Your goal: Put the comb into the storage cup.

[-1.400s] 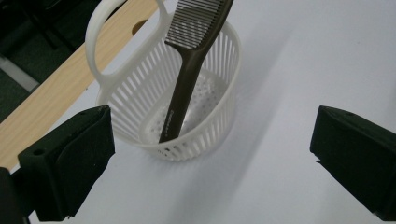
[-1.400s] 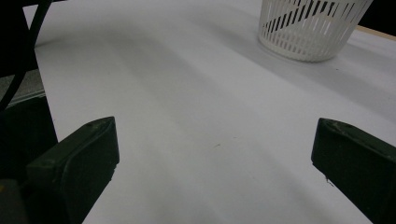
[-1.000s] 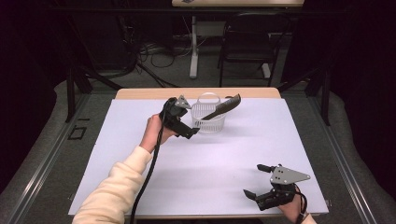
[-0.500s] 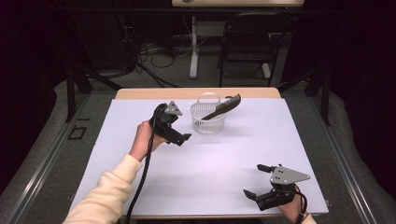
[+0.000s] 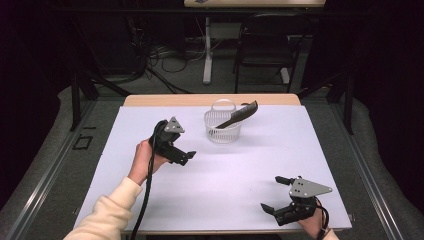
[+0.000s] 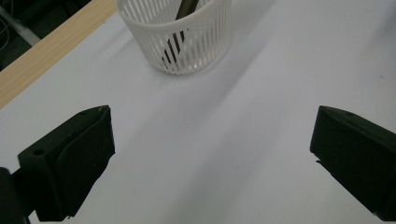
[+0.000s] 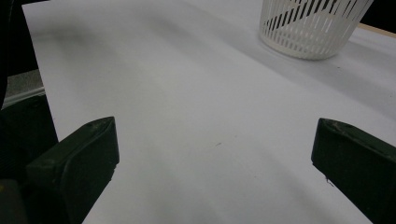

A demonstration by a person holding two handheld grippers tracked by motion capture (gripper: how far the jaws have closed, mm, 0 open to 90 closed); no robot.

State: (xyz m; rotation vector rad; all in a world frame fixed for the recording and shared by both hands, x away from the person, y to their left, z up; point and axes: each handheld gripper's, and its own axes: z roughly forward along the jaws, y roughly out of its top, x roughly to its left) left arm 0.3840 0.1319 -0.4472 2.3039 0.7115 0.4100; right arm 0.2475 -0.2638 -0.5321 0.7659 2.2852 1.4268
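Observation:
A white slotted basket [image 5: 223, 131] stands at the back middle of the white table [image 5: 240, 165]. A dark comb [image 5: 240, 115] leans in it, its upper end sticking out over the right rim. My left gripper [image 5: 187, 158] is open and empty, held above the table to the left of and in front of the basket. In the left gripper view its jaws stand wide apart [image 6: 211, 116] and point at the basket [image 6: 187, 46], with the comb [image 6: 180, 23] inside. My right gripper [image 5: 270, 193] is open and empty near the front right edge; its view [image 7: 214, 126] looks over bare table towards the basket [image 7: 313, 32].
A wooden strip [image 5: 210, 100] runs along the table's far edge. Beyond it stand a dark chair [image 5: 265, 45], a table leg [image 5: 206, 50] and floor cables. Metal rails [image 5: 45, 170] flank the table on both sides.
My left gripper has drawn back from the basket, moving left and towards the person. The comb stays leaning in the basket. The right gripper has not moved.

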